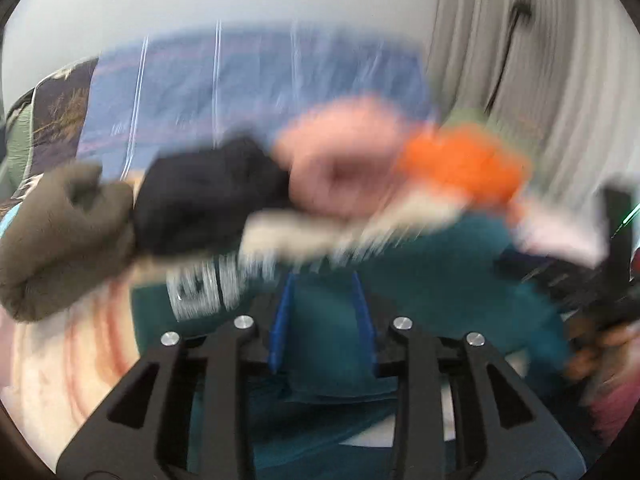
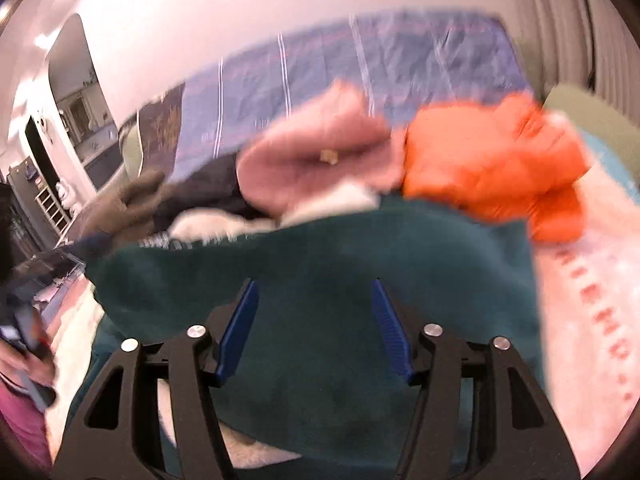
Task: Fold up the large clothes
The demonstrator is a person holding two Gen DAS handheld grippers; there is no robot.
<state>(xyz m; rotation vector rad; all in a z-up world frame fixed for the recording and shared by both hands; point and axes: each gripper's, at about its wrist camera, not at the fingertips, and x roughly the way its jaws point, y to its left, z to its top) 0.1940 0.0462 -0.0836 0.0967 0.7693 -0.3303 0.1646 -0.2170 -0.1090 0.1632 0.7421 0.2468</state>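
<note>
Blur smears clothes behind teal garment.

- White block lettering on the teal garment, too smeared to read.
- Red letters along the pink blanket, right of the garment, illegible too.

A dark teal fleece garment lies nearest; beyond it, a bright orange garment, a dusty pink garment and a blue white-striped sheet.
</note>
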